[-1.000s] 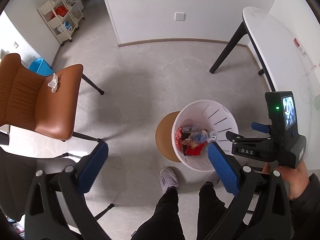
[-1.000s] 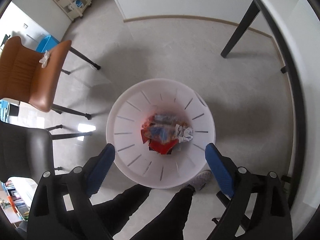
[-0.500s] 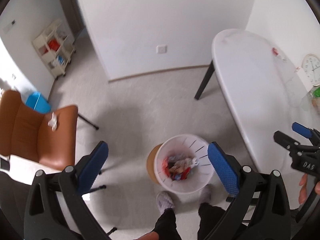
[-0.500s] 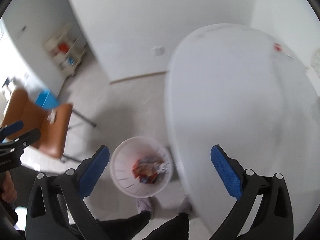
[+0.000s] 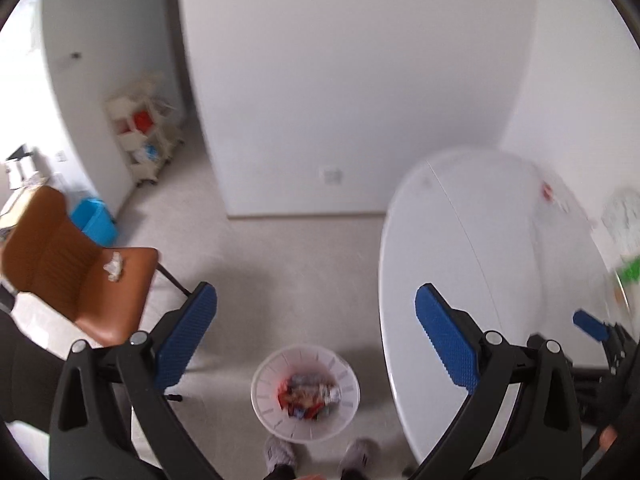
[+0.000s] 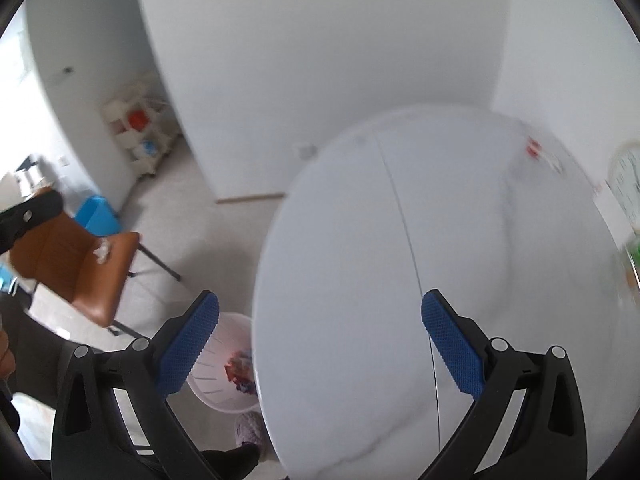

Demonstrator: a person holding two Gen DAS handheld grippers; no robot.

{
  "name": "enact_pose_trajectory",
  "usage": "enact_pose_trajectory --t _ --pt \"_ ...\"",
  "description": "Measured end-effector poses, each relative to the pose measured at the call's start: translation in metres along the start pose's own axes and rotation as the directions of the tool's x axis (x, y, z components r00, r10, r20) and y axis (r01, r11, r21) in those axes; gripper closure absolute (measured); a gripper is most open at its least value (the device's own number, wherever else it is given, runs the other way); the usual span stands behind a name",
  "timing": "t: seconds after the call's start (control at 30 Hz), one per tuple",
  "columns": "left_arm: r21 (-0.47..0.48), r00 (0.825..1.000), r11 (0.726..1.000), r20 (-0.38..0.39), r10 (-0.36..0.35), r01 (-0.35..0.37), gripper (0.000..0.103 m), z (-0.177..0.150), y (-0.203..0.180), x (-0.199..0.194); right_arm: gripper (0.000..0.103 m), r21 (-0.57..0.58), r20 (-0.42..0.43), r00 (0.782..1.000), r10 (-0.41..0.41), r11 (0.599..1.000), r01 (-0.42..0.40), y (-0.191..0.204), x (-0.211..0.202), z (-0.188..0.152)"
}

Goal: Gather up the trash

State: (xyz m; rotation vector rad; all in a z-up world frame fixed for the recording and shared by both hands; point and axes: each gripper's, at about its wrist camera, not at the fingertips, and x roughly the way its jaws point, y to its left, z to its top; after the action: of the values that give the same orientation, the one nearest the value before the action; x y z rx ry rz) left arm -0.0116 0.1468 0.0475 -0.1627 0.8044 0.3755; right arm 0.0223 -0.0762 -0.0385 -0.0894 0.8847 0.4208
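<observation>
Bin (image 5: 305, 392) on floor beside table's (image 6: 360, 280) near edge, already holding wrappers. I had left gripper (image 5: 316, 344) and right gripper (image 6: 320, 344) both spread wide, empty. Left: crumpled tissue (image 5: 114, 267) on chair seat (image 5: 80, 276), red scrap (image 6: 533, 147) near table's far edge.

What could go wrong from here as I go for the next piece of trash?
1. The crumpled tissue sits near the brown chair seat's front edge; a clumsy pinch could knock it to the floor.
2. The white bin stands at the person's feet beside the table; a step could tip it.
3. The small red scrap lies far across the table, a long reach.
</observation>
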Motion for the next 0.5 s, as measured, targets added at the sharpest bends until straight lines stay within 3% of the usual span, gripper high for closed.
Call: enact_pose_trajectory --t 0.23,0.37,0.5 --pt "-0.098 0.986 0.988 0.102 0.133 -0.123 0.008 0.024 -0.004 -0.041 0.002 -0.172 0.132 0.979 0.154 0.976 -0.130 0.028 -0.022 0.050" --pt "-0.127 0.971 0.974 0.131 0.202 -0.185 0.008 0.028 0.001 -0.058 0.002 -0.231 0.204 0.961 0.188 0.963 -0.139 0.045 -0.040 0.070" --pt "-0.142 0.967 0.968 0.121 0.226 -0.209 0.008 0.026 0.012 -0.068 0.002 -0.248 0.254 0.948 0.194 0.960 -0.130 0.061 -0.055 0.078"
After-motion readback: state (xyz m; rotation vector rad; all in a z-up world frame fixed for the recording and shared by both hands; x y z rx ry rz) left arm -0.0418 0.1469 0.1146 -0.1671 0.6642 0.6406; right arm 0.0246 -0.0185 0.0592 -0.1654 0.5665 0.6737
